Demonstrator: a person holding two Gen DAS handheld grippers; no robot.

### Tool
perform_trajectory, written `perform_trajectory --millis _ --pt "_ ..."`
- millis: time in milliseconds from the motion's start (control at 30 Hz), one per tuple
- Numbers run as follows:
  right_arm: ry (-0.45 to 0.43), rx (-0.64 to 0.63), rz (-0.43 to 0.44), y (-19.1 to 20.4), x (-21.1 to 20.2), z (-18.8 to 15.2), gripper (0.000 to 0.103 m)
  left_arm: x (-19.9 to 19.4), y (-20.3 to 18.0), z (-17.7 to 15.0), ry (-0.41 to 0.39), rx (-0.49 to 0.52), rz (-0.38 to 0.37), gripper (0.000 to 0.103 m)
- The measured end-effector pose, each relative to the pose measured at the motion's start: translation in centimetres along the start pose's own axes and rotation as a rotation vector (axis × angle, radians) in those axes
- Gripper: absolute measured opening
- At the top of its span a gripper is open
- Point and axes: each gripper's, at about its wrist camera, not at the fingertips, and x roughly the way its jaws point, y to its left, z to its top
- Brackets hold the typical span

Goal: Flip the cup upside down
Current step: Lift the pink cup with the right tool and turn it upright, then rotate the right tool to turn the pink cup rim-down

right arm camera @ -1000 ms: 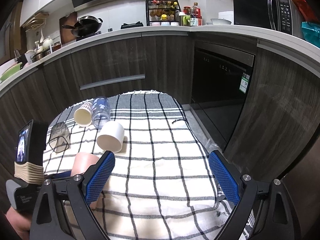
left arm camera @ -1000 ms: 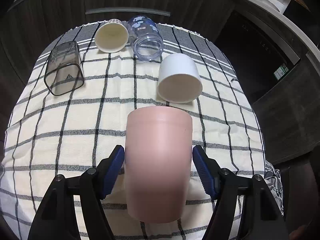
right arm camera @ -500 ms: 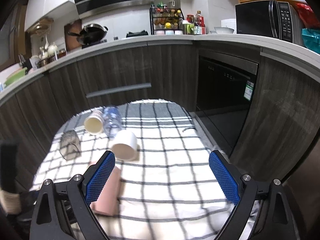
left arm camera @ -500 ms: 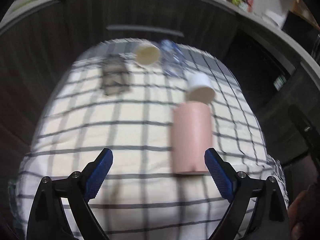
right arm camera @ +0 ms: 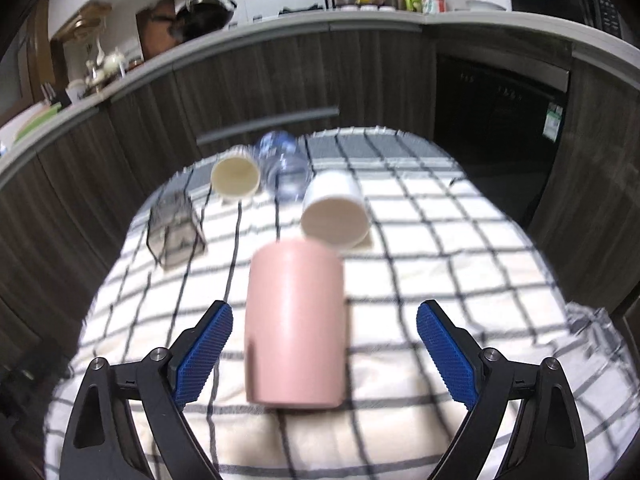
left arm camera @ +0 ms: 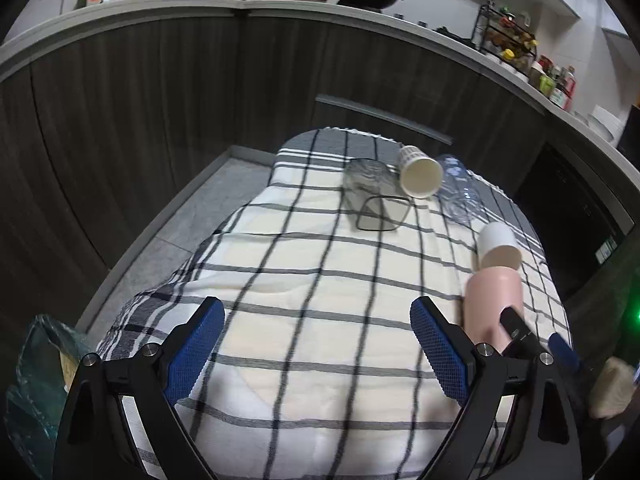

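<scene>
Pink cup [right arm camera: 295, 324], gripped by the left claw [left arm camera: 316, 350] a second ago, has been released onto the checked tabletop [right arm camera: 440, 248] and is now framed by the spread right claw [right arm camera: 324, 350], untouched.

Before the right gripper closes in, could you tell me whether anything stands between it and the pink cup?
Nothing visible does. The pink cup stands on the checked cloth directly ahead of the open right gripper, with only bare cloth between. The white cup lies on its side just behind it, not in the path.
</scene>
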Motion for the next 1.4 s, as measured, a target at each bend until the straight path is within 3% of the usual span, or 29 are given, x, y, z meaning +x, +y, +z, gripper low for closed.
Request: perform_trajectory --millis 200,433,633,867,967,1100,1133,1267,1400 --pt "-0.012 -0.093 -0.030 2.5 1.6 -1.9 0.079 1.1 0.9 -0.3 0.006 -0.024 0.003 0.095" --pt "0.012 -0.108 -0.068 2.7 3.7 -2.5 0.070 2.1 0.7 -0.5 0.024 -0.010 -0.006 0.095" --pt "0.016 -0.126 -0.046 3.0 4.1 -2.4 0.069 2.4 0.8 -0.4 0.037 -0.023 -0.021 0.095" --pt "0.111 -0.171 0.021 2.7 2.5 -0.3 0.069 1.3 0.7 0.3 0.048 -0.065 -0.059 0.097" --pt "0.222 -0.201 0.067 2.4 1.6 1.8 0.069 -0.2 0.2 1.0 0.015 -0.064 -0.041 0.101" --pt "0.507 -0.230 0.117 2.0 2.0 4.1 0.069 -1.5 -0.6 1.9 0.008 -0.072 -0.071 0.103" --pt "0.618 -0.248 0.126 2.0 2.4 4.4 0.069 -1.7 -1.0 2.1 0.015 -0.075 -0.090 0.103" --pt "0.846 -0.327 0.113 2.7 2.9 5.1 0.069 -2.0 -2.5 3.0 0.020 -0.065 -0.125 0.103" --pt "1.065 -0.369 0.102 3.9 4.0 4.8 0.069 -1.1 -2.6 4.4 0.040 -0.117 -0.134 0.103"
